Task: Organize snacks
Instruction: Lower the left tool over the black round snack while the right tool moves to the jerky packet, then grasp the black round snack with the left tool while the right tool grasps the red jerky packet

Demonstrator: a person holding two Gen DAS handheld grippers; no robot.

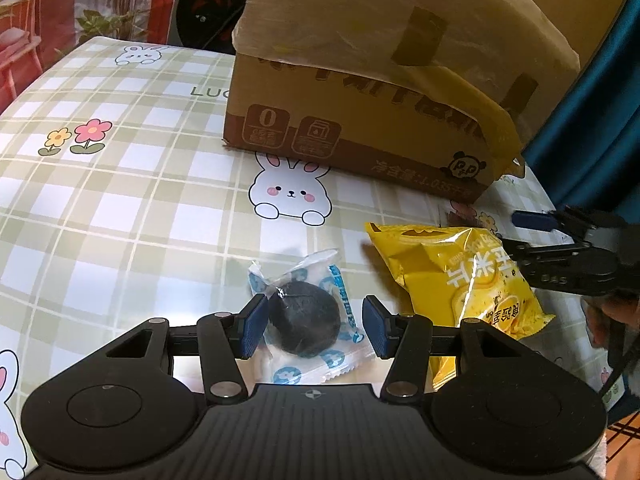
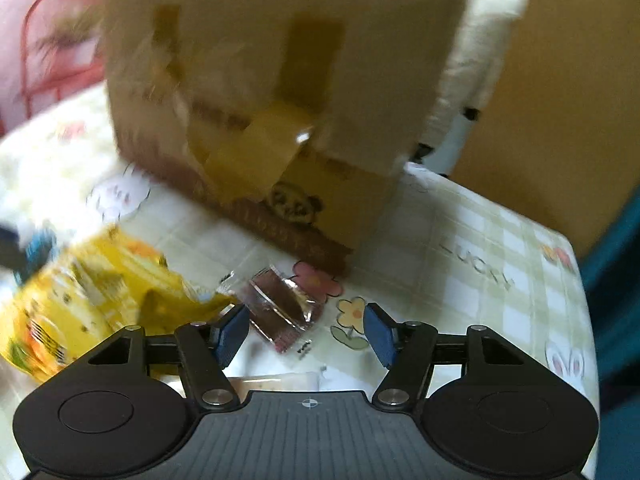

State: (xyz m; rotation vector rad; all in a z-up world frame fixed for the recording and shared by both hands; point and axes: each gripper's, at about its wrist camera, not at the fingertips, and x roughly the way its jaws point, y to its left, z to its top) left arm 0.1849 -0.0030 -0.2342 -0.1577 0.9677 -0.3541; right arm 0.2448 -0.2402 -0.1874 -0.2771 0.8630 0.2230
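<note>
In the left wrist view, my left gripper [image 1: 314, 326] is open, its blue pads on either side of a dark round snack in a clear blue-printed wrapper [image 1: 306, 322] on the table. A yellow snack bag [image 1: 460, 276] lies just to its right. My right gripper [image 1: 560, 240] shows at the right edge beyond the yellow bag. In the blurred right wrist view, my right gripper [image 2: 304, 330] is open around a brown snack in a clear wrapper [image 2: 280, 312]. The yellow bag [image 2: 92, 292] lies to its left.
A taped cardboard box [image 1: 380, 80] stands at the back of the table, also seen in the right wrist view [image 2: 280, 100]. The checked bunny tablecloth [image 1: 120, 200] covers the table. A pale packet [image 2: 276, 382] lies under the right gripper. The table edge [image 2: 584, 280] is at right.
</note>
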